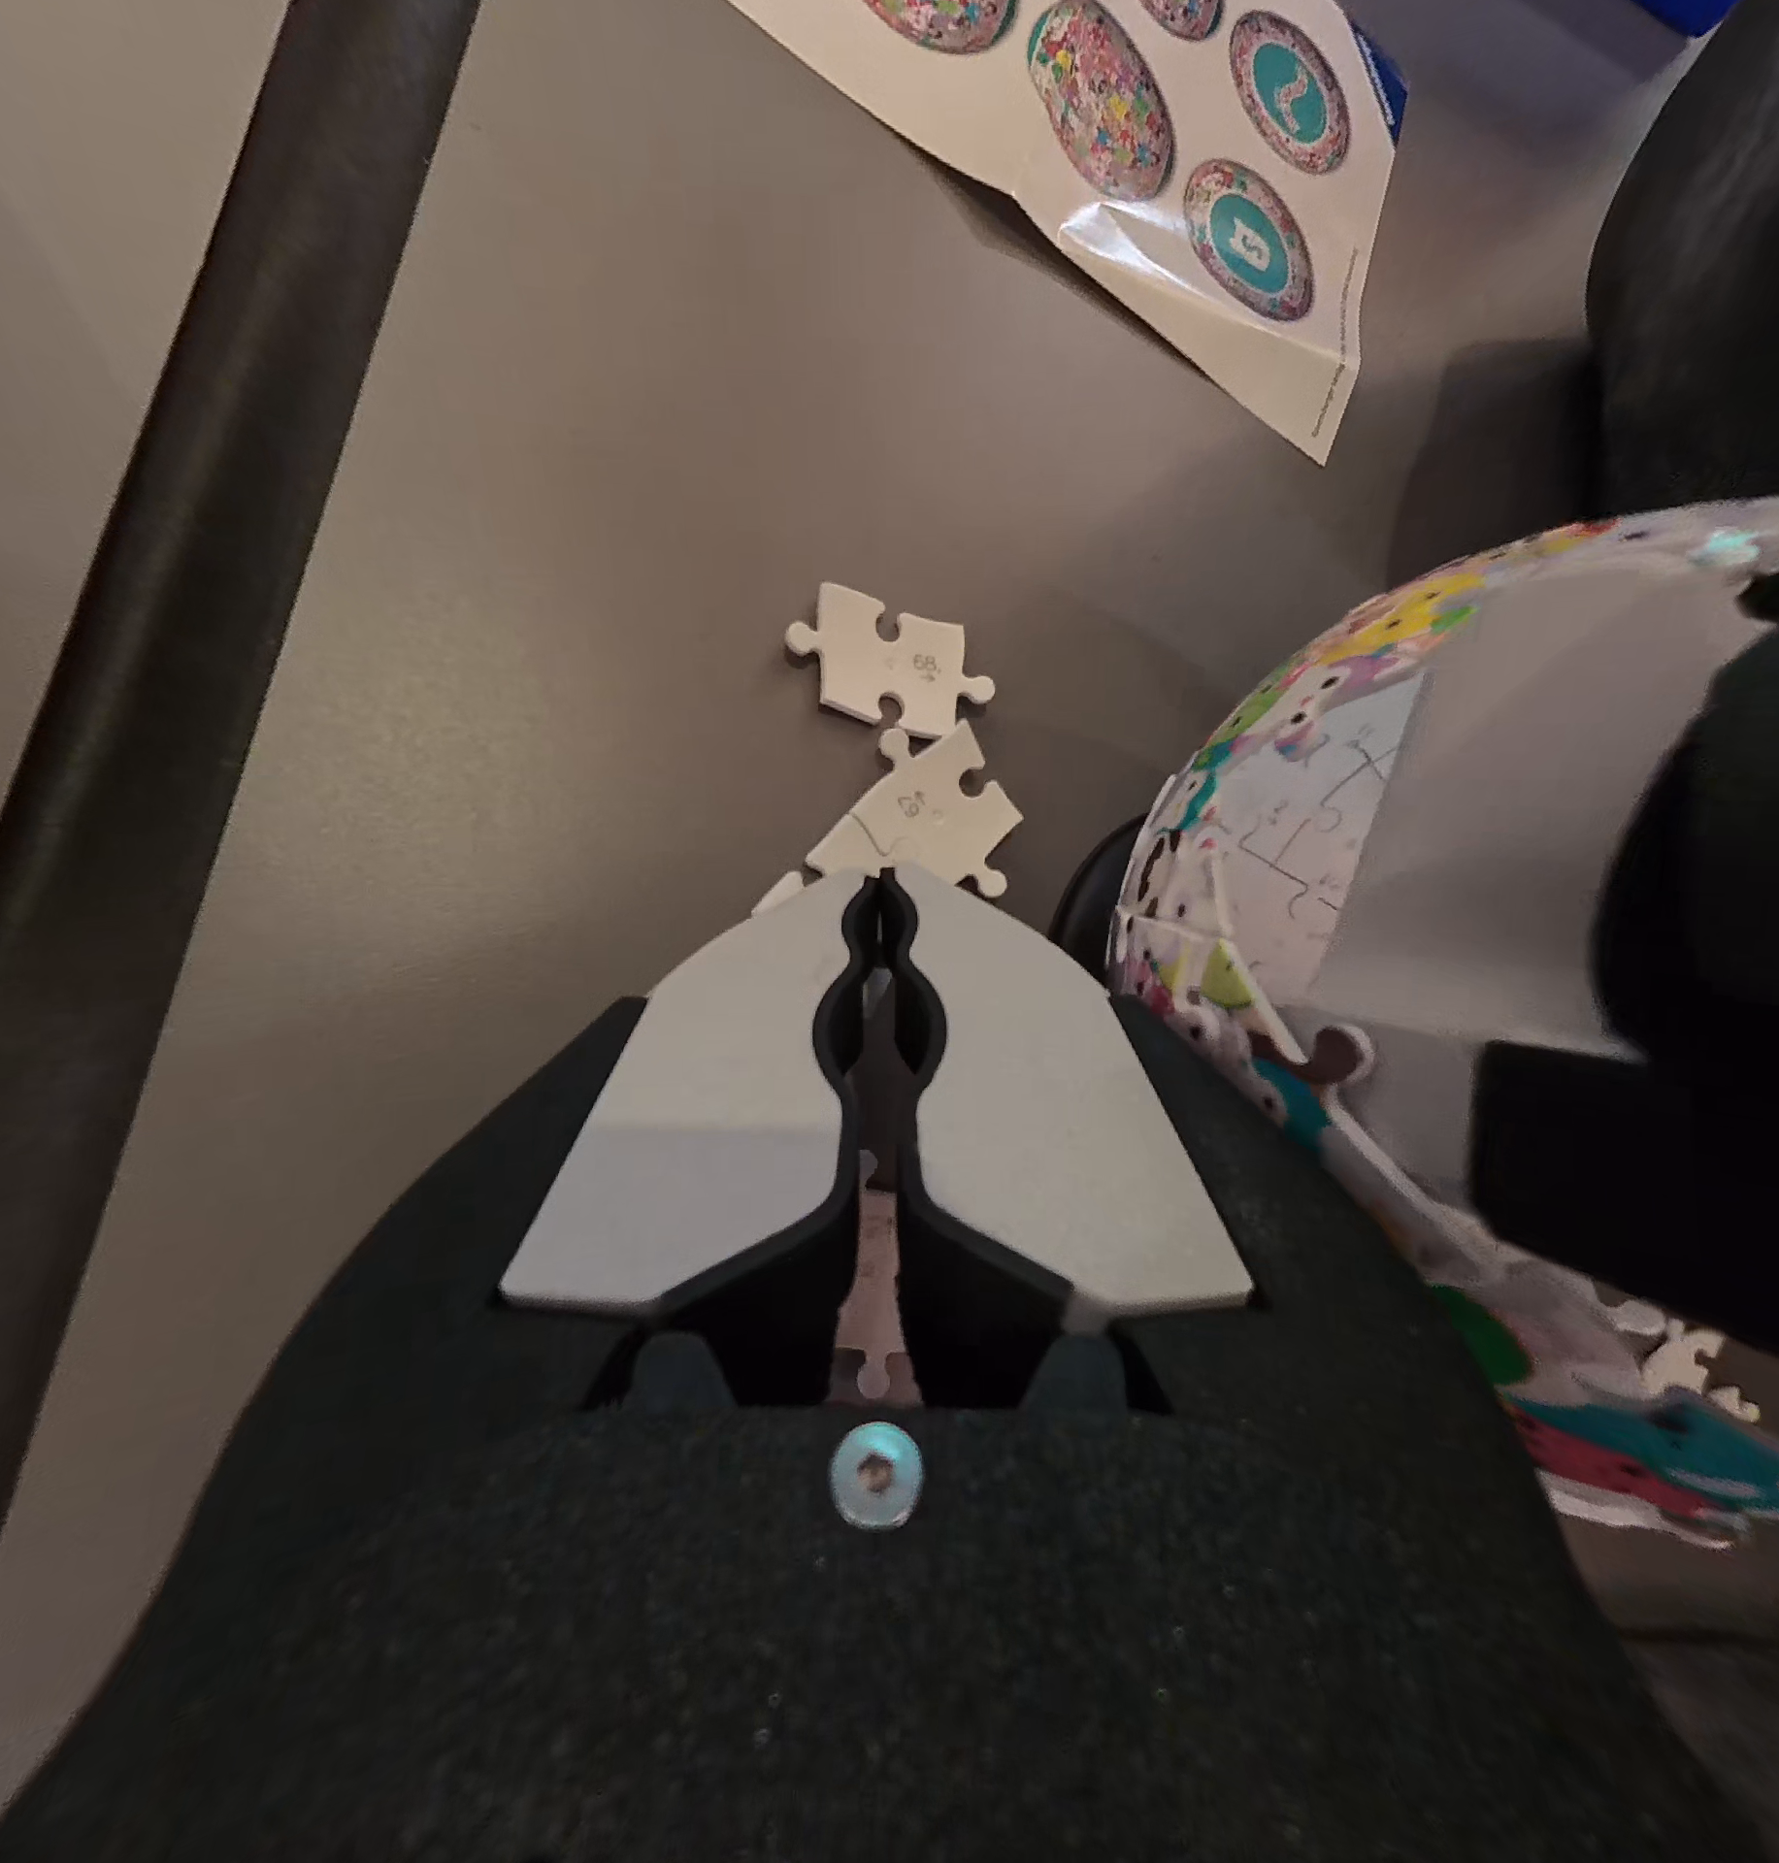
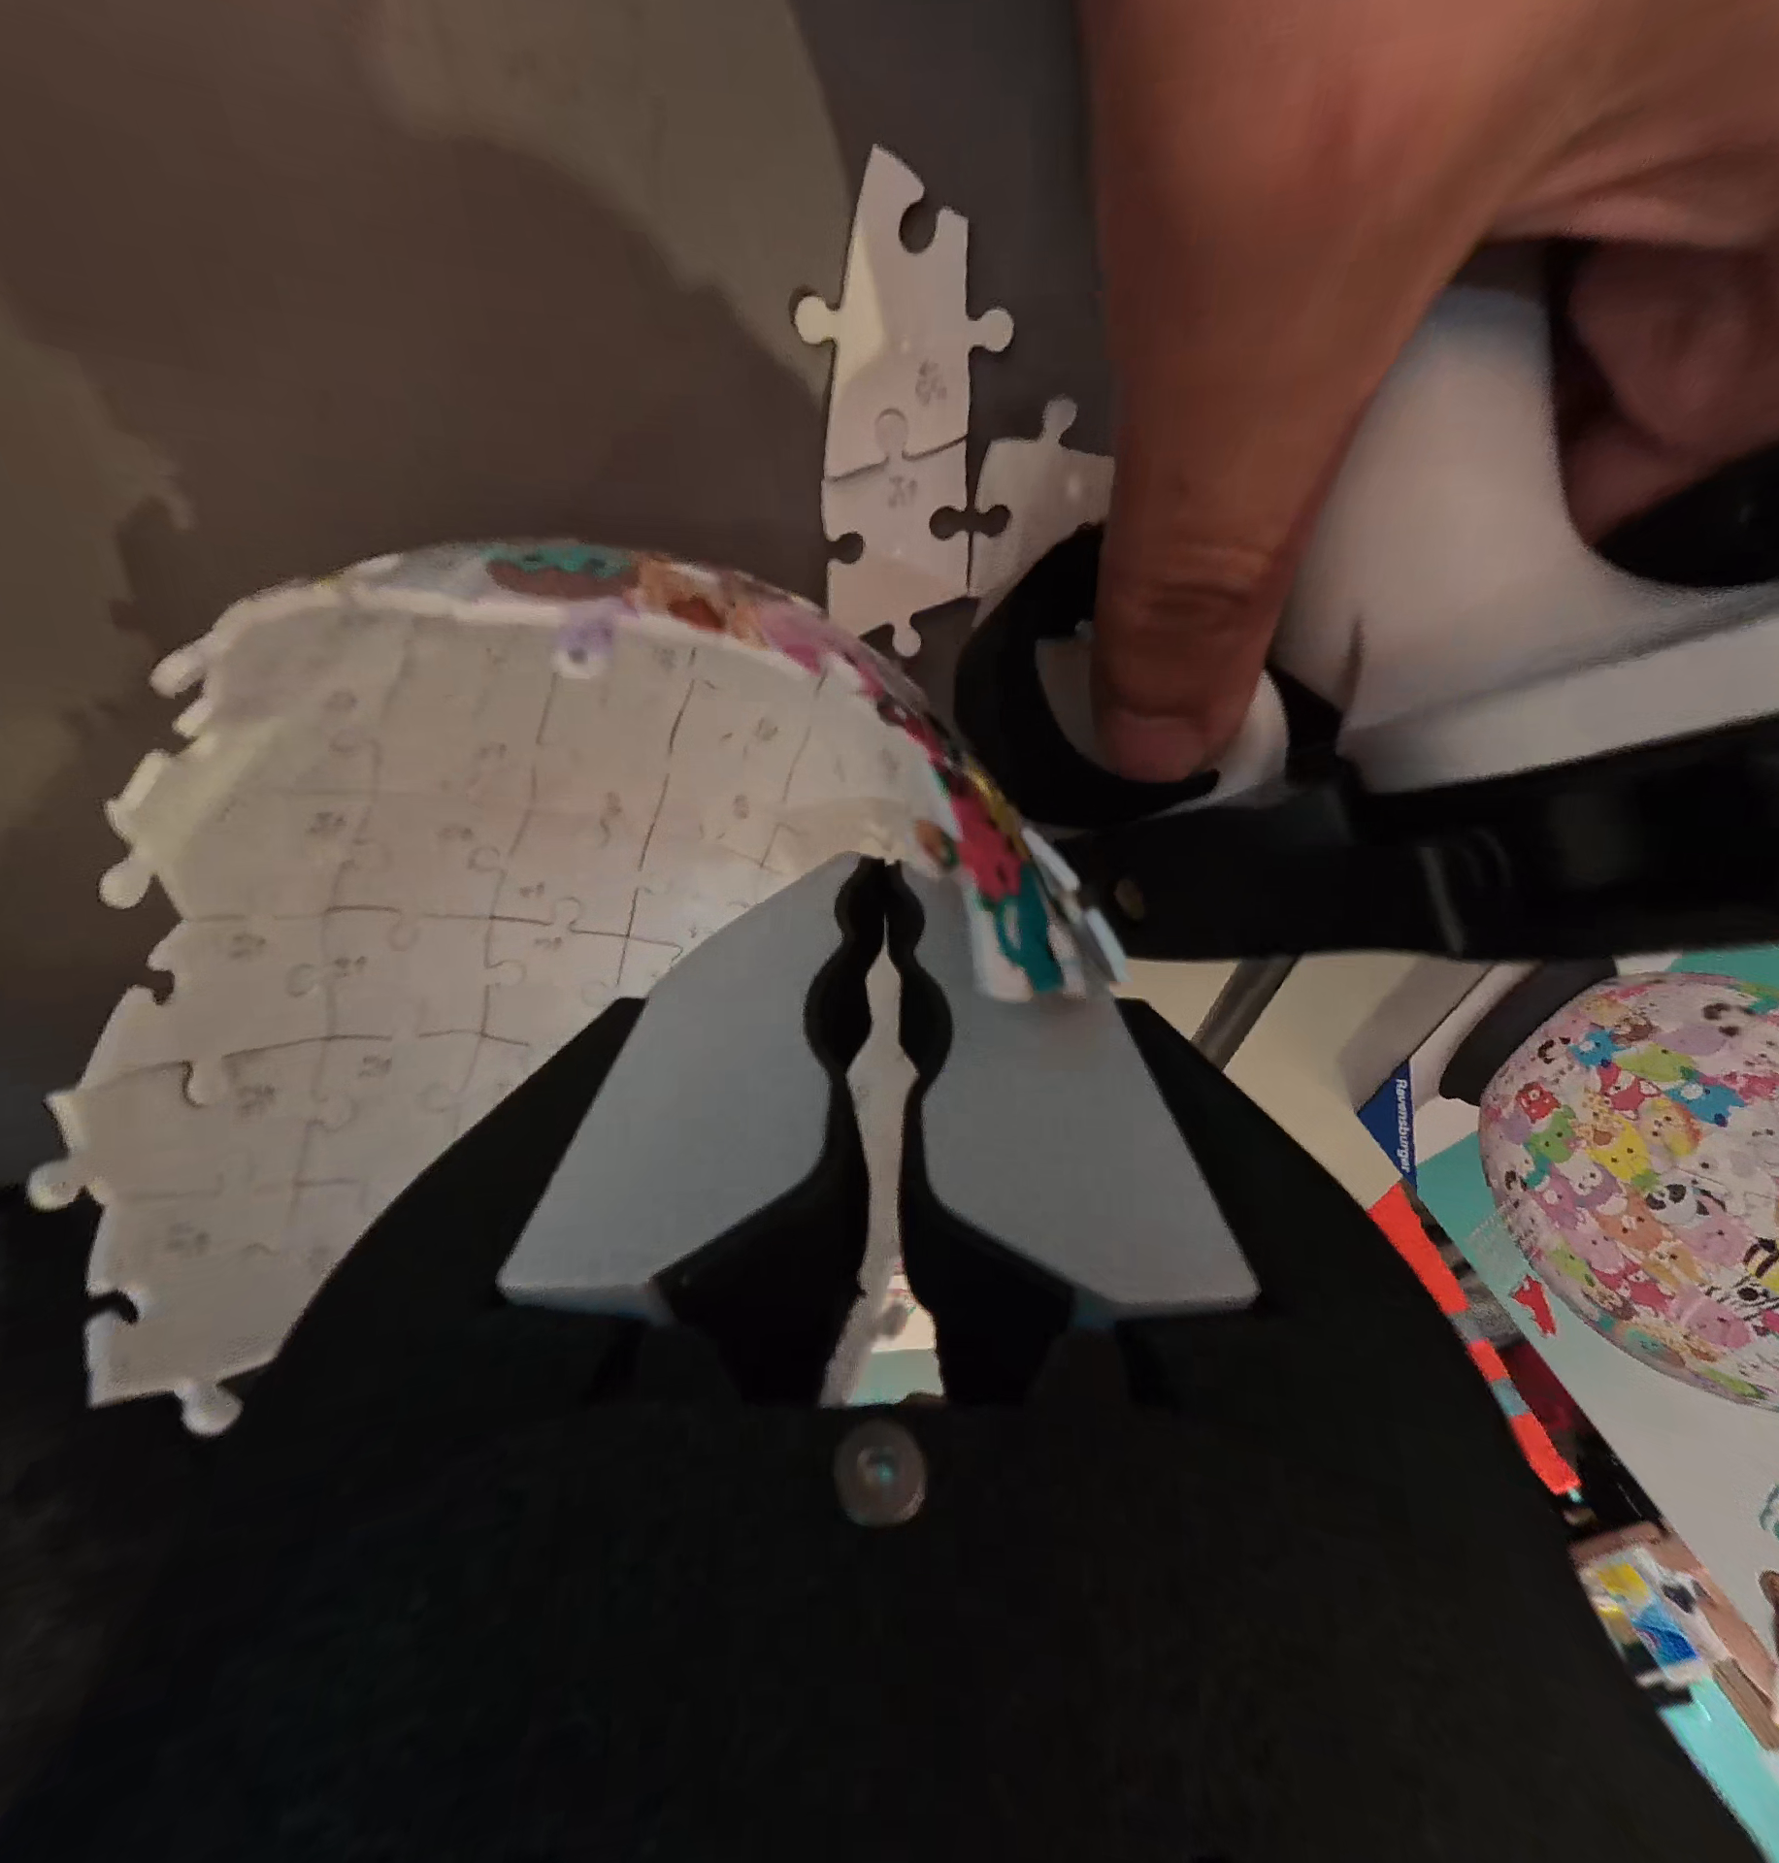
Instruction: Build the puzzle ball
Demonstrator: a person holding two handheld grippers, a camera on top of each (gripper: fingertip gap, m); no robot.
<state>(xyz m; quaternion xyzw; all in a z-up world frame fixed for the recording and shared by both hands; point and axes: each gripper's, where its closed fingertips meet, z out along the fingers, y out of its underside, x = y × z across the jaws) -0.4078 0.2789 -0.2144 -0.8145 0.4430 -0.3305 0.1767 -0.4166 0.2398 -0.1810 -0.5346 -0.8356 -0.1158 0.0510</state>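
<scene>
Our left gripper (image 1: 880,892) pinched a thin puzzle piece (image 1: 873,1311); our right gripper (image 2: 880,887) clamped the half-built puzzle ball (image 2: 441,857). Beyond that ball, loose white pieces (image 1: 890,665) lay on the grey tabletop (image 1: 562,504), near an instruction sheet (image 1: 1167,151).

home: dark sofa (image 1: 1712,282), puzzle box (image 2: 1621,1159)

- Bare grey table (image 1: 582,524) lies open left of the loose white puzzle pieces (image 1: 890,660).
- The half-built puzzle ball (image 1: 1268,857) crowds the right side, beside the left hand-held gripper (image 1: 880,887).
- An instruction sheet (image 1: 1218,181) covers the far table.
- A person's hand (image 2: 1369,302) blocks the upper right.
</scene>
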